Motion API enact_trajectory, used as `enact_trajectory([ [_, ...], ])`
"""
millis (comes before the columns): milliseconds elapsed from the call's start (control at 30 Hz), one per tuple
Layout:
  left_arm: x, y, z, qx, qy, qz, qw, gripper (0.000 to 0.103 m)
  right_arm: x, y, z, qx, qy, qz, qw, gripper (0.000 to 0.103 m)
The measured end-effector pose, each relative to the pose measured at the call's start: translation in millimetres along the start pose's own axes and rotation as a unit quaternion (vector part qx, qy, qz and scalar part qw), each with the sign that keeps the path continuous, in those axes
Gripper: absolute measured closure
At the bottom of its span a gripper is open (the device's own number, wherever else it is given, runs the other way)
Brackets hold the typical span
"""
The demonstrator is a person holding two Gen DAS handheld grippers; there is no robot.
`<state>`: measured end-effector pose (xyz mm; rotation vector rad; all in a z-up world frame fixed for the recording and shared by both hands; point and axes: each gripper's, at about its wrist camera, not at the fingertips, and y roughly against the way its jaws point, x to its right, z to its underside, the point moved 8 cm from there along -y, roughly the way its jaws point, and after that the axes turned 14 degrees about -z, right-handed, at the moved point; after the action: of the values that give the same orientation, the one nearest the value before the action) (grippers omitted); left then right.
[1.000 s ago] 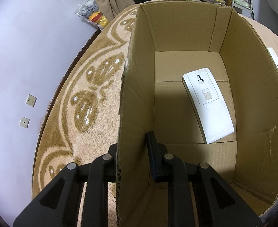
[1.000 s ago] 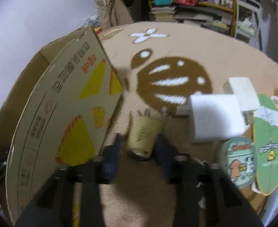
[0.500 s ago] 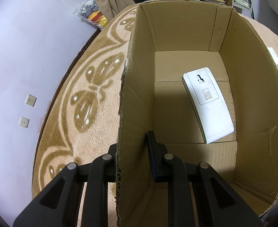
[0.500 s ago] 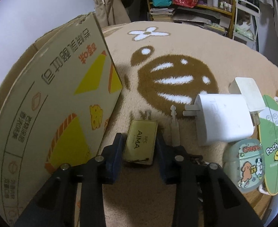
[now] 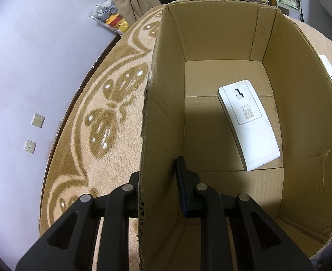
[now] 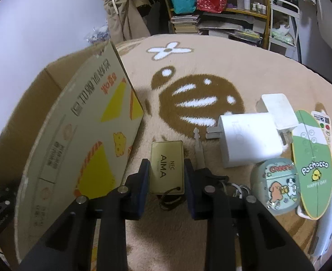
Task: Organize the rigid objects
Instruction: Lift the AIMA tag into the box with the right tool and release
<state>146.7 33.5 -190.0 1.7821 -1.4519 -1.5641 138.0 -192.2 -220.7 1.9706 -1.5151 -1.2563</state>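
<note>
My left gripper (image 5: pixel 159 169) is shut on the left wall of an open cardboard box (image 5: pixel 301 113), one finger inside and the other hidden outside the wall. A white remote-like device (image 5: pixel 249 126) lies on the box floor. In the right wrist view the same box (image 6: pixel 75 135) stands at the left. My right gripper (image 6: pixel 166 164) is shut on a gold NFC card (image 6: pixel 167 164), its fingers against both long edges. A metal key (image 6: pixel 198 144) lies just right of the card. A keyring (image 6: pixel 238 189) shows behind the right finger.
On the patterned rug (image 6: pixel 200 99) to the right lie a white charger (image 6: pixel 249 140), a smaller white adapter (image 6: pixel 279 110), a cartoon earbud case (image 6: pixel 279 185) and a green Pochacco card (image 6: pixel 313 164). Shelves (image 6: pixel 233 22) and bags stand behind. A wall (image 5: pixel 30 67) runs along the left.
The right gripper's fingers have closed in on the gold card, which turned from tilted and blurred to flat and sharp between them. The left gripper and box have not moved.
</note>
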Motion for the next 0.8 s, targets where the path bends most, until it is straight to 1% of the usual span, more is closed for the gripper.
enact_trajectory([
  [67,1,0,0,0.0,0.0,0.0,1.0,0.084,-1,5,-2,0.006,-0.008,-0.011,1.0,0.072],
  [200,1,0,0,0.0,0.0,0.0,1.0,0.084,-7,18,-7,0.028,-0.009,-0.017,0.999,0.072],
  [433,0,1,0,0.0,0.0,0.0,1.0,0.084,-24,53,-36,0.096,0.001,-0.033,0.995,0.072],
  [600,0,1,0,-0.001,0.001,0.0,1.0,0.084,-51,88,-56,0.145,0.024,-0.064,0.987,0.072],
  [700,0,1,0,-0.001,0.001,0.001,1.0,0.084,-70,99,-58,0.159,0.042,-0.08,0.983,0.072],
  [800,0,1,0,-0.001,0.001,0.001,1.0,0.084,-92,104,-57,0.162,0.052,-0.109,0.979,0.072],
])
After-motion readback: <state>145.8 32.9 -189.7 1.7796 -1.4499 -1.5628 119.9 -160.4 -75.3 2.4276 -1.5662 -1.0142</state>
